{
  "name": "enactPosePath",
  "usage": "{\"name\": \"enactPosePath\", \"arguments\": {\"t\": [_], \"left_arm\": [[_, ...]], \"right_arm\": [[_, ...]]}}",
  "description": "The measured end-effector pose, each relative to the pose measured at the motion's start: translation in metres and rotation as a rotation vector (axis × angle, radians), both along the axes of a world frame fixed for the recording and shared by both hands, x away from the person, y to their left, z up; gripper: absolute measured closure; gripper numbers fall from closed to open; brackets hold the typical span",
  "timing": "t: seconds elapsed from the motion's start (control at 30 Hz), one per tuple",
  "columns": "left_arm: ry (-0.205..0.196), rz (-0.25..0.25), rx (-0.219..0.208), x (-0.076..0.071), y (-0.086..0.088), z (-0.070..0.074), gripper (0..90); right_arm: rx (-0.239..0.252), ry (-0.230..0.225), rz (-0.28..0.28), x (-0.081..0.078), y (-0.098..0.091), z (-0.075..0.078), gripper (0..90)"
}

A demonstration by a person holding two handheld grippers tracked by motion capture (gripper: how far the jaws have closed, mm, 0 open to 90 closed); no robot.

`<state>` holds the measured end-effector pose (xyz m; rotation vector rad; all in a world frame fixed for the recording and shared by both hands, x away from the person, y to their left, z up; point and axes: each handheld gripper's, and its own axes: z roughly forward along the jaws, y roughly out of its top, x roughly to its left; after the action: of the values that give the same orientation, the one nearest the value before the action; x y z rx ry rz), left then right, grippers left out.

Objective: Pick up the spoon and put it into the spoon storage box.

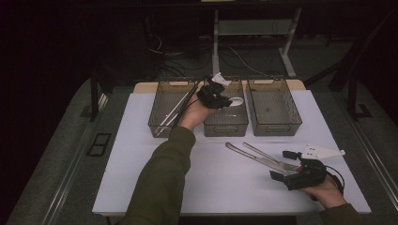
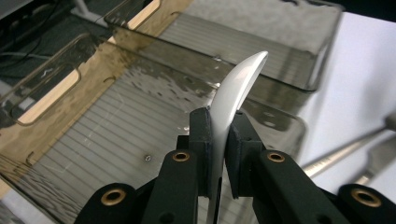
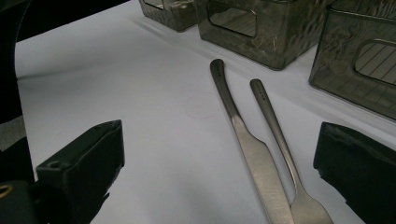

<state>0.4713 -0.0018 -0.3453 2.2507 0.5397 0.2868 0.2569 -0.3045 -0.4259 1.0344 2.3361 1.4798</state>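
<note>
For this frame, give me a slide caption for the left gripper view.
Left gripper clamps a white spoon edge-on above the ribbed floor of a smoky bin.

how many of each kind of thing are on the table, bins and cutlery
Bins: 3, left, middle, right
White spoon: 1, held over the middle bin
Knife: 1
Fork: 1
Chopsticks: 2, in the left bin
Total: 8
</note>
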Motion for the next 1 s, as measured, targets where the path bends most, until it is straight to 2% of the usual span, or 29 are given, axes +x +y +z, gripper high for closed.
{"name": "enactPosePath", "arguments": {"t": [0.1, 0.17, 0.23, 0.47, 0.53, 0.7, 0.8, 1.0], "left_arm": [[0.029, 0.009, 0.012, 0.002, -0.007, -0.010, 81.0], [0.029, -0.007, 0.053, 0.004, -0.011, -0.015, 81.0], [0.049, 0.001, 0.056, 0.003, -0.015, -0.020, 80.9], [0.077, -0.002, 0.109, 0.000, -0.025, -0.033, 80.9], [0.080, 0.001, 0.129, 0.000, -0.025, -0.036, 80.9], [0.111, 0.001, 0.144, -0.001, -0.024, -0.040, 80.8], [0.133, 0.004, 0.175, -0.002, -0.025, -0.042, 80.7], [0.137, 0.003, 0.182, -0.001, -0.025, -0.043, 79.9]], "right_arm": [[-0.002, -0.004, -0.002, 0.000, 0.000, 0.000, 1.9], [-0.001, -0.006, -0.003, 0.000, -0.001, 0.000, 1.9], [-0.002, -0.005, -0.004, 0.000, -0.001, 0.000, 1.9], [-0.001, -0.005, -0.002, 0.000, -0.001, 0.001, 1.9], [-0.002, -0.006, -0.003, 0.000, -0.001, 0.001, 1.9], [-0.003, -0.006, -0.004, 0.000, -0.001, 0.000, 1.9], [-0.004, -0.006, -0.003, 0.000, -0.001, 0.000, 1.9], [-0.003, -0.002, -0.004, -0.001, -0.001, 0.001, 1.9]]}}
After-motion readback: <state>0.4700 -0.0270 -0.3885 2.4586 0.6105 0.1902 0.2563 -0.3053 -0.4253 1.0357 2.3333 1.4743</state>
